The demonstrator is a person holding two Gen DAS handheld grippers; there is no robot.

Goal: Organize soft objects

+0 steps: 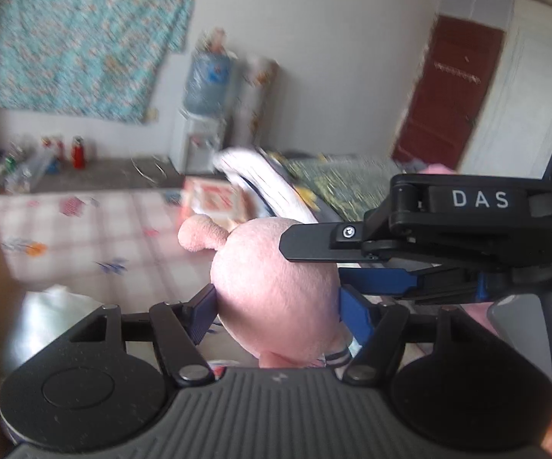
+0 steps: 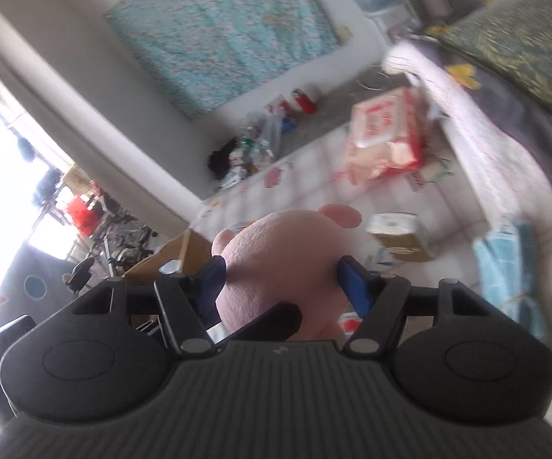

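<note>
Above the checked cloth (image 2: 409, 199), both grippers clench 1 pink plush (image 1: 276, 287): the left gripper (image 1: 276, 306) pinches its body, and the right gripper (image 2: 281, 285) squeezes it from the other side. Risks, as I judge them: the 2 pulling apart could strain seams, or the round fabric could slip free beside the cardboard box (image 2: 176, 252).

We read one clear marking: the white letters "DAS" on the black body of the right claw (image 1: 314, 264), seen from the left wrist camera. The red-and-white package (image 2: 385, 137) on the bed carries red printing, but blur keeps us from making out any of it. We find nothing else legible.
</note>
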